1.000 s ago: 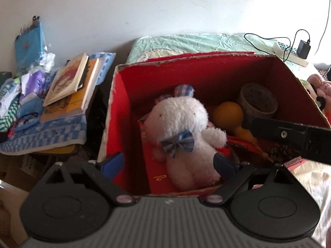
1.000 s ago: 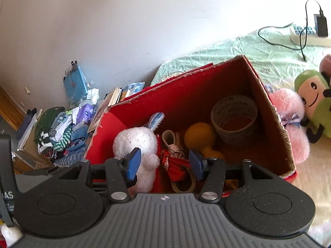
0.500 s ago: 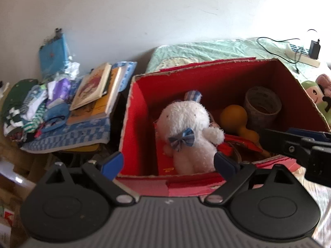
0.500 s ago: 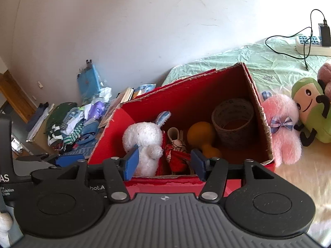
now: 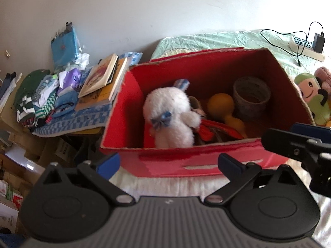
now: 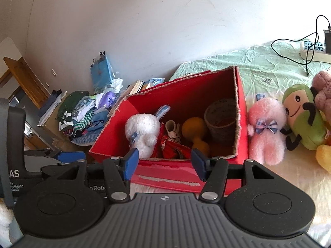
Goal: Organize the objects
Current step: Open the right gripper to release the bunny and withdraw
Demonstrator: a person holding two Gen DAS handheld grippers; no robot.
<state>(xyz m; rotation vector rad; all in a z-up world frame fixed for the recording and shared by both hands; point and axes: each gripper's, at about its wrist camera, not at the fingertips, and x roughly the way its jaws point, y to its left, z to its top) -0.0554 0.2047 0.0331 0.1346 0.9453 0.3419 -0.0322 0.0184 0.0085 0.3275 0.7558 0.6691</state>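
Note:
A red cardboard box (image 5: 198, 161) (image 6: 186, 177) sits on the bed. Inside it lie a white plush rabbit (image 5: 171, 115) (image 6: 142, 136) with a blue bow, a yellow dumbbell (image 5: 223, 107) (image 6: 196, 132), a woven basket (image 5: 251, 95) (image 6: 222, 119) and red items (image 6: 173, 146). My left gripper (image 5: 168, 164) is open and empty, hanging in front of the box's near wall. My right gripper (image 6: 163, 162) is open and empty too, in front of the same wall. Right of the box stand a pink plush (image 6: 266, 130) and a green plush (image 6: 304, 115) (image 5: 314, 97).
A side table left of the box carries books (image 5: 103, 78), folded clothes (image 5: 39, 97) and a blue bag (image 5: 64, 45). A power strip with a charger and cable (image 5: 306, 45) (image 6: 314, 47) lies on the green sheet by the wall. More plush toys (image 6: 324, 95) crowd the right edge.
Both grippers have pulled back and up from over the box, so its front wall now shows. The white rabbit stays lying inside. Both stay open.

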